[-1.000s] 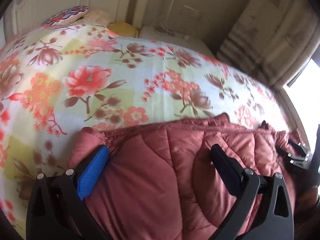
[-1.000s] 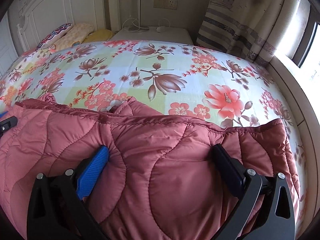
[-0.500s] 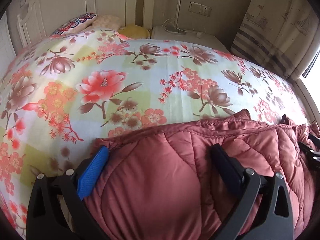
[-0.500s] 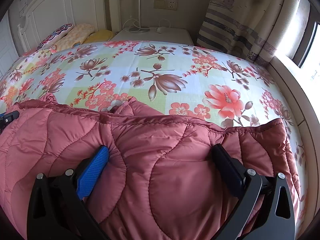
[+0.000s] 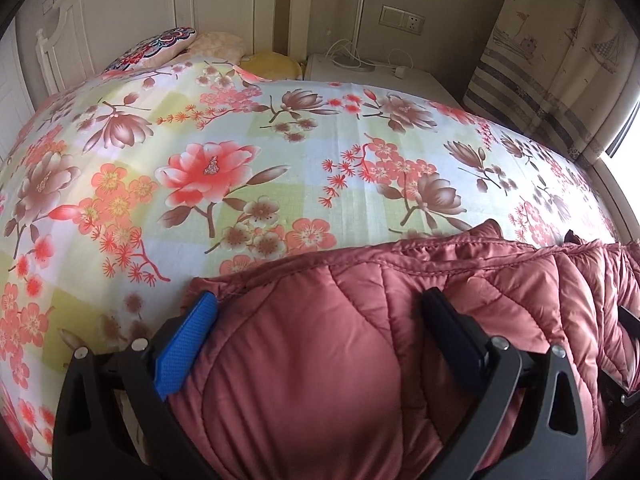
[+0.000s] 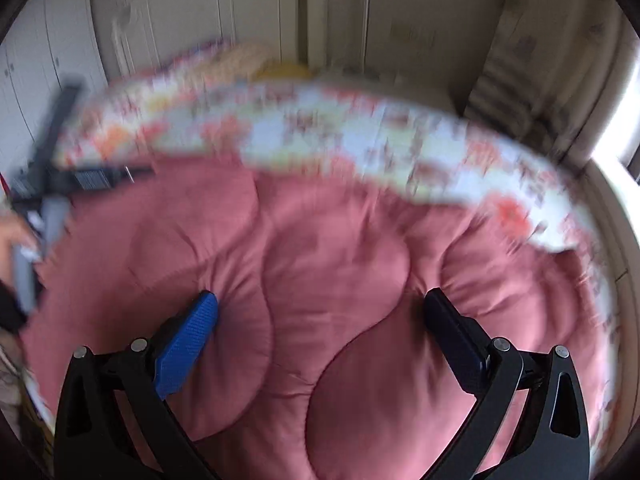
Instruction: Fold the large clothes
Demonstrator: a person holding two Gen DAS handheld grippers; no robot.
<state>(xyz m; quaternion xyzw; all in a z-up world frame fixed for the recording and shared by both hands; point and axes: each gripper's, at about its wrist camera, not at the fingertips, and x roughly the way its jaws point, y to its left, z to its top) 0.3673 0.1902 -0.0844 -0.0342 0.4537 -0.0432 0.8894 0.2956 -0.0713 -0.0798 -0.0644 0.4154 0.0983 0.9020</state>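
A quilted dusty-pink padded jacket (image 5: 400,320) lies on the near part of a bed with a floral sheet (image 5: 240,160). My left gripper (image 5: 320,312) is open, its fingers spread wide over the jacket's left edge. My right gripper (image 6: 320,312) is also open, fingers wide apart above the jacket (image 6: 320,240); this view is motion-blurred. The left gripper's body (image 6: 52,184) shows at the left edge of the right wrist view, and part of the right gripper (image 5: 628,332) shows at the right edge of the left wrist view.
Pillows (image 5: 160,48) lie at the headboard (image 5: 120,8). A white nightstand (image 5: 380,76) with cables stands behind the bed. Striped curtains (image 5: 552,60) hang at the right by a bright window.
The right gripper has lifted and pulled back fast, so its view is now blurred and looks down on more of the jacket. The left gripper has shifted slightly; the jacket's edge sits lower in its view.
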